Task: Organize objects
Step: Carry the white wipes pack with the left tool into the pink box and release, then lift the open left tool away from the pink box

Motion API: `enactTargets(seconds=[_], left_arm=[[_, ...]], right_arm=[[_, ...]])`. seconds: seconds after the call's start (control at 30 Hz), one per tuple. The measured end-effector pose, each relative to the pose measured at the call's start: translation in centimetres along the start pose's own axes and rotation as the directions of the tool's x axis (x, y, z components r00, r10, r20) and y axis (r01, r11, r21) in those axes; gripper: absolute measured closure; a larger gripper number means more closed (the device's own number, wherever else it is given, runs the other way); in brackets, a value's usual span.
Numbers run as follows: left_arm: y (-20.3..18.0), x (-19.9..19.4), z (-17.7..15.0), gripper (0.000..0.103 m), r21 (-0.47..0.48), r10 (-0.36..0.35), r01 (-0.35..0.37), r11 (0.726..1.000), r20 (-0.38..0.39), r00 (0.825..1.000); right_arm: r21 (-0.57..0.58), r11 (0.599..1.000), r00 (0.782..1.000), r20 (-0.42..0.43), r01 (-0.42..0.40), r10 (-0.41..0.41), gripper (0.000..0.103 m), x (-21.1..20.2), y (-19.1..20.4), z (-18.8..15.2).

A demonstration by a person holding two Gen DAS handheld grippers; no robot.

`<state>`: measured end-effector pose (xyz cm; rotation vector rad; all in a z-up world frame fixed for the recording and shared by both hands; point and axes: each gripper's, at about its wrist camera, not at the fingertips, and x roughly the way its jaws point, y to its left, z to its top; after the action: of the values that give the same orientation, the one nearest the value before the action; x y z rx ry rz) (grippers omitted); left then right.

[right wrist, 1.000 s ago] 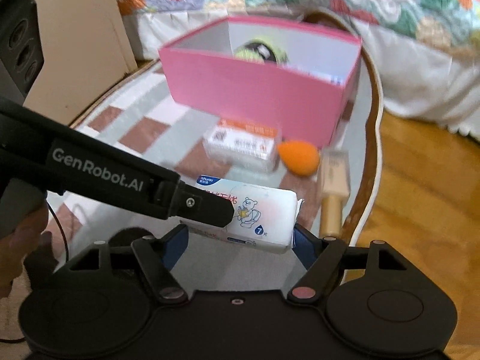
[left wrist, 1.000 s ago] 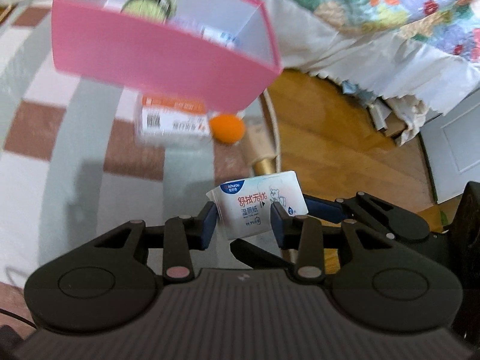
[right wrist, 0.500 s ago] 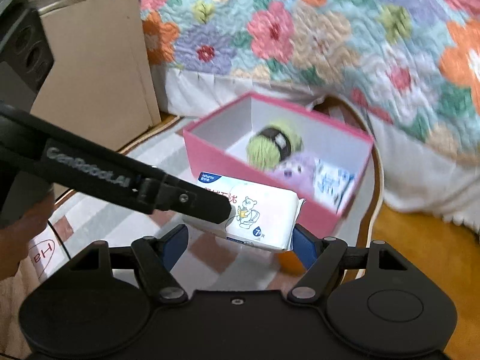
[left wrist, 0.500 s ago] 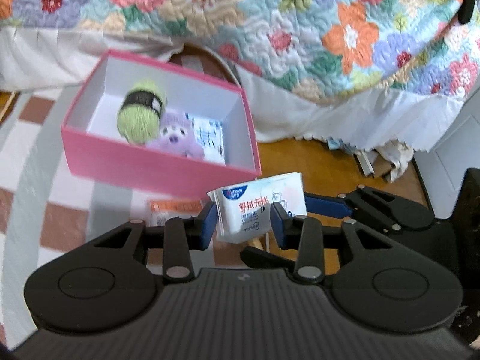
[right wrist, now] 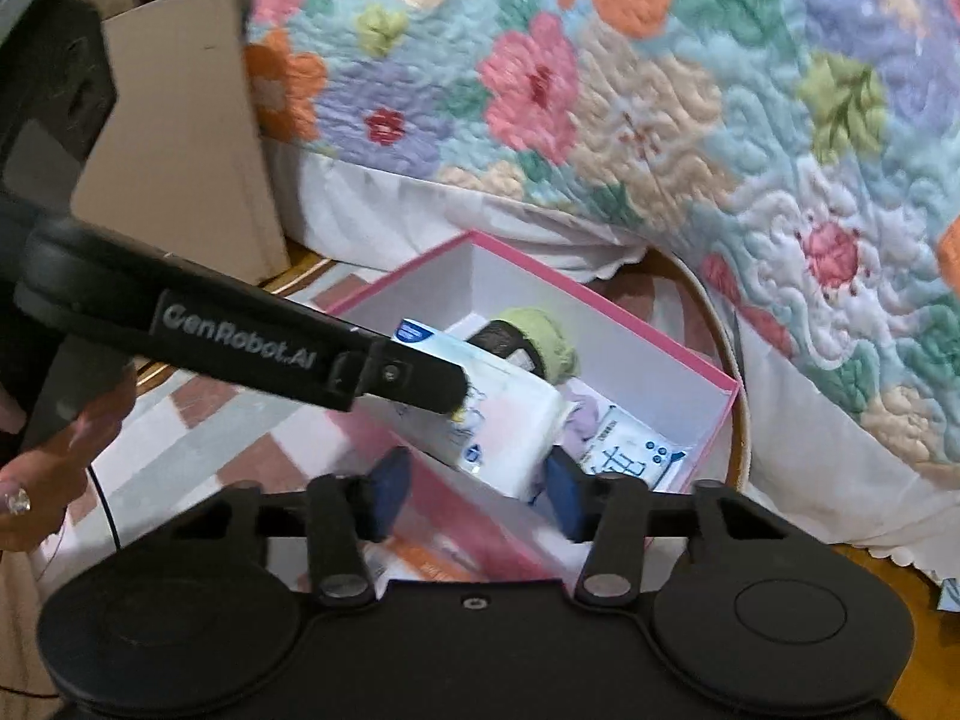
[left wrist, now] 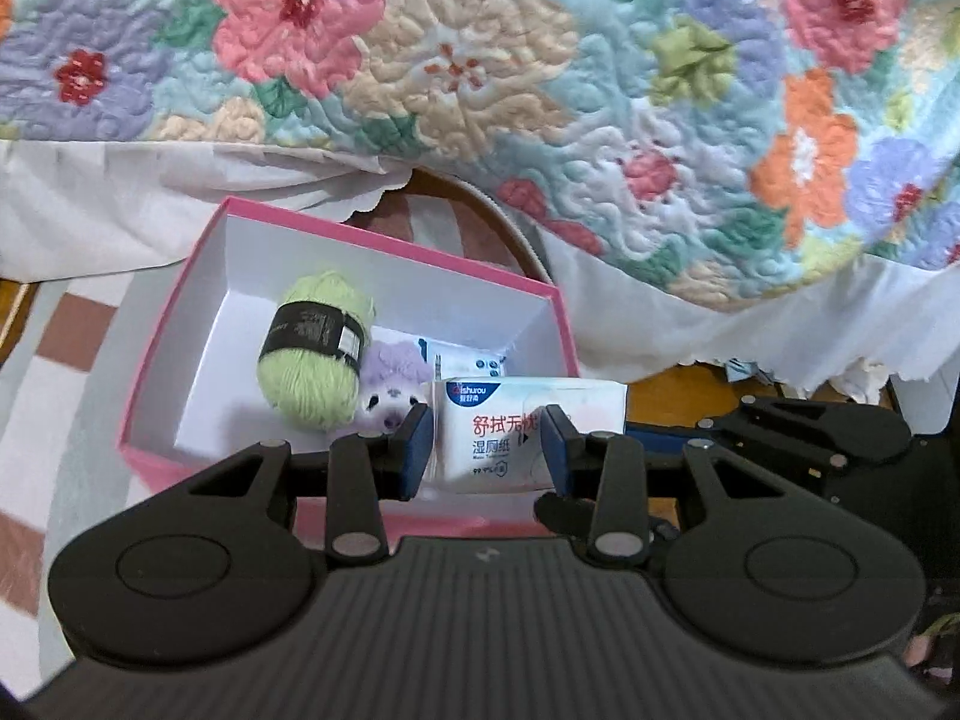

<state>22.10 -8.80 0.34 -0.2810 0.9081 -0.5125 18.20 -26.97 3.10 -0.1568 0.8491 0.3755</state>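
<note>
My left gripper [left wrist: 483,450] is shut on a white wet-wipes pack [left wrist: 498,429] and holds it above the near right corner of the open pink box [left wrist: 174,312]. The box holds a green yarn ball [left wrist: 315,354], a purple plush toy [left wrist: 393,378] and a small white packet [left wrist: 474,363]. In the right wrist view the pack [right wrist: 510,420] hangs over the pink box [right wrist: 684,348], gripped by the left gripper's finger [right wrist: 408,381]. My right gripper [right wrist: 474,486] is open just below the pack, its fingers on either side without touching.
A floral quilt [left wrist: 540,60] hangs over the bed edge behind the box. A cardboard box [right wrist: 180,138] stands at the left. The pink box sits on a checkered rug [left wrist: 54,360] beside wooden floor [left wrist: 678,378]. An orange-labelled packet [right wrist: 420,564] lies in front of the box.
Both grippers have risen and moved forward, carrying the wipes pack from in front of the box to above its near right corner. The right gripper has dropped slightly below the pack.
</note>
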Motion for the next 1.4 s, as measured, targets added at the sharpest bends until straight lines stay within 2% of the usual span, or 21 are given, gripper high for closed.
enactTargets(seconds=[0.13,0.3,0.57,0.7,0.73,0.8,0.9,1.07,1.17,1.23,1.4], left_arm=[[0.2,4.3,2.1,0.066,0.000,0.006,-0.006,1.000,-0.028,1.000],[0.6,9.3,3.4,0.066,0.011,-0.005,0.005,1.000,-0.065,0.998],[1.3,14.4,4.1,0.065,0.002,0.014,-0.014,1.000,-0.101,0.995],[2.1,16.6,4.1,0.066,-0.044,0.008,-0.014,0.999,-0.138,0.990],[1.8,17.0,4.0,0.067,-0.020,0.022,-0.025,0.999,-0.136,0.991],[1.4,17.2,3.4,0.066,0.030,0.041,-0.038,0.999,-0.116,0.992],[1.6,17.1,2.8,0.063,0.006,0.032,-0.031,0.999,-0.124,0.992],[2.0,14.7,2.4,0.062,0.003,0.061,-0.061,0.998,-0.103,0.993],[1.6,12.7,2.5,0.060,0.053,0.092,-0.086,0.995,-0.114,0.989],[1.1,11.6,2.7,0.059,0.107,0.149,-0.134,0.985,-0.148,0.978],[0.2,7.5,3.0,0.056,0.164,0.145,-0.117,0.979,-0.172,0.974]], right_arm=[[0.041,0.999,0.999,-0.028,0.032,-0.030,0.061,2.8,-2.5,1.1],[0.073,0.993,0.993,-0.077,0.094,-0.089,0.062,6.5,-5.2,1.5],[0.117,0.983,0.985,-0.112,0.145,-0.132,0.062,10.3,-7.5,1.4],[0.100,0.978,0.976,-0.142,0.181,-0.166,0.062,11.8,-7.9,1.4],[0.084,0.979,0.975,-0.140,0.186,-0.173,0.062,12.0,-7.8,1.3],[0.044,0.982,0.974,-0.146,0.184,-0.176,0.063,12.6,-7.2,1.4],[0.003,0.985,0.978,-0.115,0.175,-0.174,0.063,12.5,-6.3,1.6],[0.053,0.988,0.987,-0.076,0.145,-0.141,0.061,10.7,-5.8,0.9],[0.104,0.989,0.993,-0.061,0.105,-0.099,0.057,9.0,-5.9,0.0],[0.121,0.990,0.996,-0.057,0.077,-0.070,0.056,8.1,-5.8,-0.2],[0.160,0.987,0.999,-0.049,0.029,-0.022,0.050,5.2,-5.3,0.5]])
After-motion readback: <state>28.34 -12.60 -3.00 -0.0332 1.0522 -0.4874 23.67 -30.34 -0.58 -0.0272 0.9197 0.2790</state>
